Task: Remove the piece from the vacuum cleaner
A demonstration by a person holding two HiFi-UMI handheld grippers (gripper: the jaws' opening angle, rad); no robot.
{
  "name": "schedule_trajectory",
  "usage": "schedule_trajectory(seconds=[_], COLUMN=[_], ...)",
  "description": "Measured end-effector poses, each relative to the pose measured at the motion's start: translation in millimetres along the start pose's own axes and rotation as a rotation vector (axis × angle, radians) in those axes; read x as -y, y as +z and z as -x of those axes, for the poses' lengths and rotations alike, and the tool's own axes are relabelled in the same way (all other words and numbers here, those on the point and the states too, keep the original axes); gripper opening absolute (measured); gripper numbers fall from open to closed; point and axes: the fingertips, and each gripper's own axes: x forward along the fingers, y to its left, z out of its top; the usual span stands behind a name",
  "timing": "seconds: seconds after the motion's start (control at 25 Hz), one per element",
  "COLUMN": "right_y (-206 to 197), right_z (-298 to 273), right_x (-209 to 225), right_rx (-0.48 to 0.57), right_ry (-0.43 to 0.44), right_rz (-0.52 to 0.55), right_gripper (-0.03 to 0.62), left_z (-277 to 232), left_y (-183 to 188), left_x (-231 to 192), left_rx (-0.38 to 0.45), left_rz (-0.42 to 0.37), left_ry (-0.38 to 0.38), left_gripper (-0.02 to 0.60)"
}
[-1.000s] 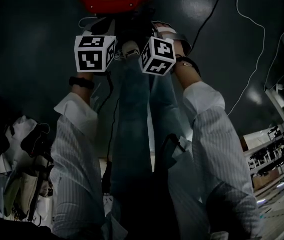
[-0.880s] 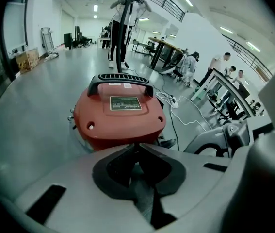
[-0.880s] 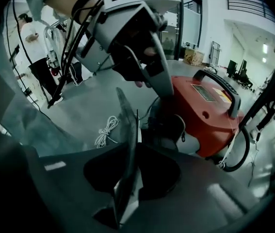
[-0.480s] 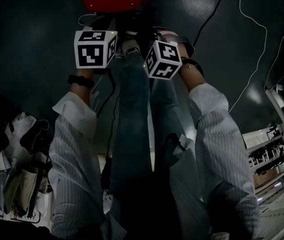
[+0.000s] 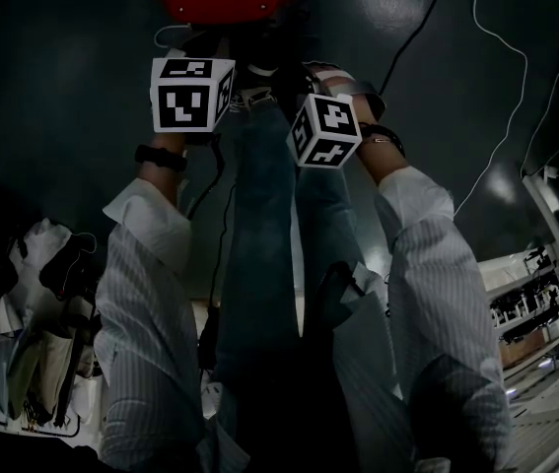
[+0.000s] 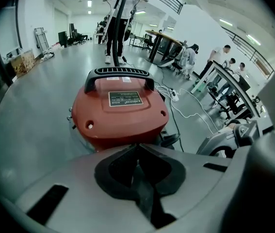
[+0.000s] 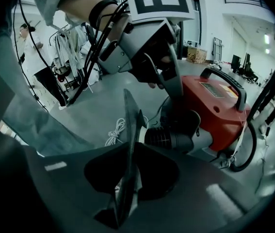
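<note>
The red vacuum cleaner [image 6: 120,113] sits on the grey floor [image 6: 30,125], with its black carry handle [image 6: 119,73] on top. A black ribbed hose connector [image 7: 169,140] sits at the front of its body. The left gripper [image 6: 137,147] is clenched on nothing and points at the cleaner's near edge. The right gripper [image 7: 131,108] has just been closing. Its 2 jaws stand almost together with nothing seen between them, just beside the connector. A white cable [image 7: 117,130] lies coiled nearby.

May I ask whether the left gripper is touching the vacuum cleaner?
Cannot tell: in the right gripper view the left gripper overlaps the vacuum cleaner; neither contact nor gap shows.
</note>
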Motion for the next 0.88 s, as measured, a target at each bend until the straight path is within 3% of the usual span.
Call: schedule_trajectory(seconds=[0.44,0.88], right_y=[0.4,-1.4], right_z=[-0.1,-0.4], right_x=[-10.7,-15.7], right_rx=[-0.031,-0.061], right_ry=[0.003,0.059], right_rz=[-0.025,0.008], right_gripper=[0.046,0.049], left_z=[-2.3,-6.1], left_y=[-2.8,-4.3], left_x=[0.8,0.9], left_rx=[-0.020,-0.040], left_rz=[0.003,-0.015], left_ry=[-0.010,-0.015], left_gripper=[0.009,0.009])
